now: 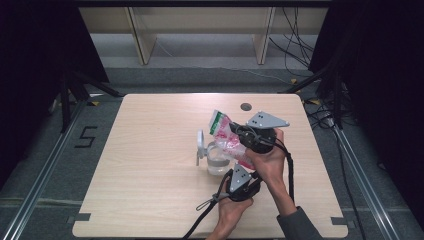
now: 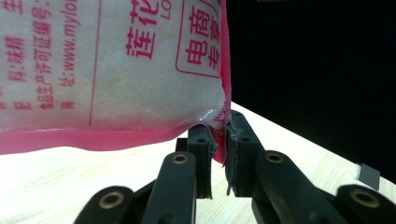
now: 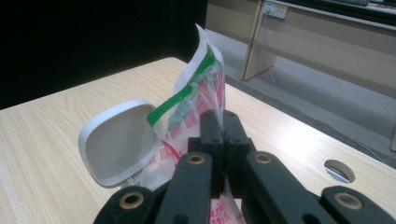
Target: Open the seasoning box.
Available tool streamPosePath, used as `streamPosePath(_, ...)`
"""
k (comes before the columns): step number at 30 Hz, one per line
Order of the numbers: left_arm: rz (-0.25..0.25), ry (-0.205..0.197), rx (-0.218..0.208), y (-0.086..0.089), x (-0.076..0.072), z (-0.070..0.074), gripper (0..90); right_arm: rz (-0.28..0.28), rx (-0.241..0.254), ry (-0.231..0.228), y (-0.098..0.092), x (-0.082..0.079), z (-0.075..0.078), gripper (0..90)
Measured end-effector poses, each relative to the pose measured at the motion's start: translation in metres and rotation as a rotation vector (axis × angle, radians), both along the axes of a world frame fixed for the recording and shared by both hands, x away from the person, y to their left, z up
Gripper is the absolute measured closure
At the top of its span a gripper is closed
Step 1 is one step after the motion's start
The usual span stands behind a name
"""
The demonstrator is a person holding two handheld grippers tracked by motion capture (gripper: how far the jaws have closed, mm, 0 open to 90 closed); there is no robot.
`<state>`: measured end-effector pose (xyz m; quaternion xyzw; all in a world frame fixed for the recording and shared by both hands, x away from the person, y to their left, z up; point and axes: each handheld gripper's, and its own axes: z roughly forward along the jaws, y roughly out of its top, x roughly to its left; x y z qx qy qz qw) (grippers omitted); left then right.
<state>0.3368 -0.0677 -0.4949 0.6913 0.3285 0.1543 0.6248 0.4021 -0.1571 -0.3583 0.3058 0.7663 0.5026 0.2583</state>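
Note:
A pink and white printed bag [image 1: 226, 134] with a green strip near its top is held tilted above a clear container [image 1: 218, 162] whose white lid [image 1: 200, 145] stands flipped up. My right gripper [image 1: 236, 136] is shut on the bag's side; its pads pinch the plastic [image 3: 196, 98] just past the lid [image 3: 119, 142]. My left gripper [image 1: 243, 164] comes from below and is shut on the bag's pink bottom corner [image 2: 112, 70], the seam caught between its pads [image 2: 219, 144]. The bag's open top points up and away from me.
The wooden table [image 1: 150, 175] has a round cable hole [image 1: 245, 106] behind the right hand. A cable [image 1: 205, 212] trails from the left gripper to the table's front edge. Wooden furniture legs [image 1: 142, 40] stand on the floor beyond the table.

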Motion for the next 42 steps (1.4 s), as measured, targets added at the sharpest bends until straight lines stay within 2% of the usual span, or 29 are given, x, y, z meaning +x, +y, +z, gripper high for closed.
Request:
streamPosePath(1, -0.003, 0.004, -0.004, 0.0004, -0.0002, 0.0003, 81.3, -0.004, 0.005, -0.007, 0.0004, 0.0001, -0.0001, 90.0)
streamPosePath(2, -0.007, 0.009, -0.014, 0.0006, -0.0002, 0.0006, 81.4, 0.012, 0.004, 0.013, 0.0002, -0.0003, 0.0005, 90.0)
streamPosePath(4, -0.011, 0.004, -0.02, 0.0006, -0.0007, 0.0019, 81.4, 0.006, 0.007, 0.006, 0.0007, -0.0005, 0.0001, 90.0)
streamPosePath(5, -0.007, -0.001, -0.012, 0.0004, -0.0009, 0.0022, 81.4, -0.001, 0.017, -0.001, 0.002, -0.0009, -0.0005, 90.0)
streamPosePath(9, -0.009, 0.006, -0.021, 0.0007, -0.0012, 0.0016, 81.4, 0.015, -0.004, 0.013, 0.0017, -0.0006, 0.0, 90.0)
streamPosePath(10, -0.008, 0.005, -0.019, 0.0006, -0.0012, 0.0017, 81.4, 0.013, -0.01, -0.007, 0.0014, 0.0005, -0.0007, 90.0)
streamPosePath(11, -0.008, 0.005, -0.021, 0.0004, -0.0009, 0.0018, 81.4, 0.01, 0.002, 0.012, 0.0024, -0.0002, -0.0015, 90.0)
streamPosePath(13, -0.008, 0.005, -0.022, 0.0004, -0.001, 0.0016, 81.4, 0.008, 0.008, 0.004, 0.0023, 0.0002, -0.0016, 90.0)
streamPosePath(14, -0.009, 0.004, -0.019, 0.0005, -0.001, 0.0015, 81.4, 0.014, 0.004, 0.018, 0.0011, 0.0001, -0.0007, 90.0)
streamPosePath(15, -0.009, 0.004, -0.019, 0.0005, -0.001, 0.0015, 81.4, 0.005, 0.001, 0.001, 0.0007, 0.0005, -0.0006, 90.0)
streamPosePath(21, -0.008, 0.005, -0.02, 0.0004, -0.0016, 0.0014, 81.4, 0.01, 0.003, 0.016, 0.0012, 0.0006, -0.0014, 90.0)
streamPosePath(25, -0.01, -0.005, -0.023, 0.0001, -0.0019, 0.0025, 81.4, 0.015, 0.0, 0.007, 0.0011, 0.0003, -0.001, 90.0)
streamPosePath(30, -0.003, 0.009, -0.02, 0.0, -0.003, 0.0025, 81.5, 0.007, 0.012, 0.011, 0.001, 0.0008, -0.0022, 90.0)
streamPosePath(38, -0.005, 0.002, -0.026, 0.0005, -0.002, 0.0022, 81.5, 0.011, -0.004, 0.002, 0.0014, -0.0001, -0.0011, 90.0)
streamPosePath(42, -0.008, 0.001, -0.03, 0.0006, -0.0017, 0.0025, 81.5, 0.002, 0.008, 0.006, 0.0033, 0.0011, -0.0042, 90.0)
